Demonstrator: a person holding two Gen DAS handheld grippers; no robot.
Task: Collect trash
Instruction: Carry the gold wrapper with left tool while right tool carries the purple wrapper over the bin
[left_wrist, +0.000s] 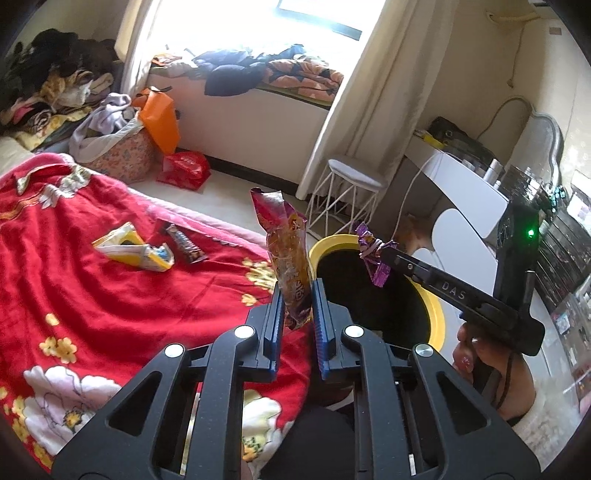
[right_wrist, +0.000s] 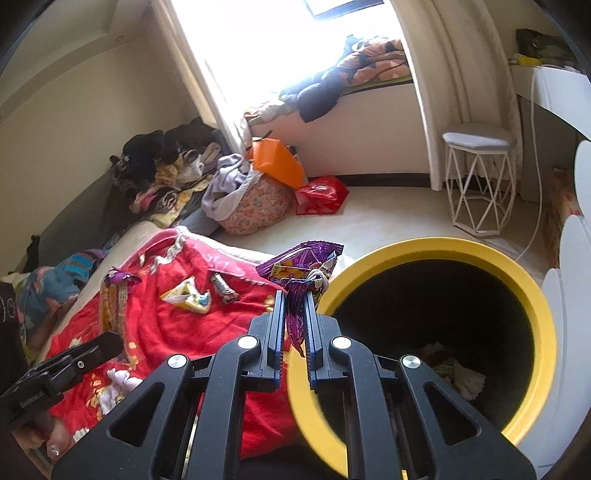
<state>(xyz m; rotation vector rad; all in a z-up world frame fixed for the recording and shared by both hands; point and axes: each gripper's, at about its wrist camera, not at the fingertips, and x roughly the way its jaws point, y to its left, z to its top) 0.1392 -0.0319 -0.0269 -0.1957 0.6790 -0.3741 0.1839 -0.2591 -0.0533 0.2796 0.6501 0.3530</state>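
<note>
Two pieces of trash are already held, and the step in hand is judged to be the carry to the yellow-rimmed bin (right_wrist: 532, 295), seen at lower right of the right wrist view. The left claw (left_wrist: 297, 295) is clamped on a tall orange snack bag (left_wrist: 286, 254) standing upright at the centre of the left view. The right claw (right_wrist: 295, 314) is clamped on a crumpled purple wrapper (right_wrist: 303, 266), held just over the bin's near rim.

Next, each claw would need to be brought over the dark opening and parted so the pieces drop inside.

On the red blanket (left_wrist: 110, 295), left of centre, a yellow packet (left_wrist: 133, 251) and a dark bar wrapper (left_wrist: 184, 243) remain to be gathered. Nothing is seen blocking the opening, though the two claws are close together there.
</note>
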